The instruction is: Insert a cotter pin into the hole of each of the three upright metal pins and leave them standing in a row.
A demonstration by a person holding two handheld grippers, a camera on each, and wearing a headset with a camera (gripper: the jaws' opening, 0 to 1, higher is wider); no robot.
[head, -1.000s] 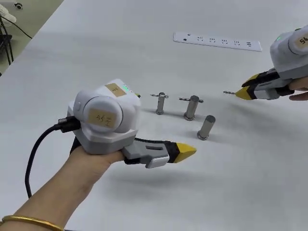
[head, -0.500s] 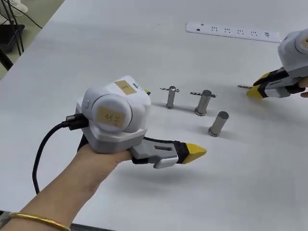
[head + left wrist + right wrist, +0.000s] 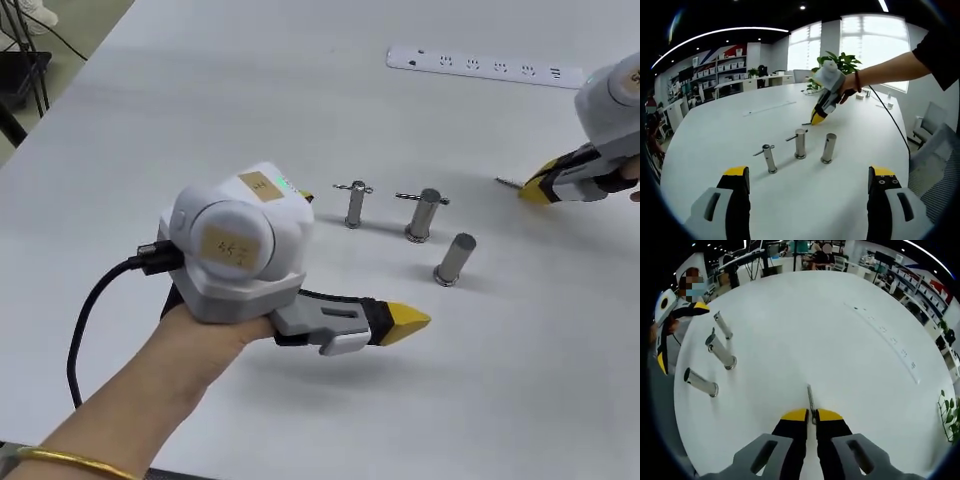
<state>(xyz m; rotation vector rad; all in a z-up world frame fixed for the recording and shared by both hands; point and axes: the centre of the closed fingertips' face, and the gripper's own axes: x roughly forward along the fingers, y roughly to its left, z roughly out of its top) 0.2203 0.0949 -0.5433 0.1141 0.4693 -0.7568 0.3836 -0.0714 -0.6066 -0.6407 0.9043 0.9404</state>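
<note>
Two yellow-tipped jaws of the left tool (image 3: 809, 174) stand wide apart, gripping nothing, low over the white tabletop (image 3: 200, 120). Just beyond, three smooth round steel pins stand upright in a slanted row. The bare pin (image 3: 457, 258) is nearest, then the middle pin (image 3: 423, 215) and the end pin (image 3: 355, 203), each with a thin wire cotter through its top. Farther right, the right tool (image 3: 533, 191) is clamped on a loose cotter pin (image 3: 508, 182), which juts toward the row, well apart from it. A flat power strip (image 3: 485, 68) lies farthest.
</note>
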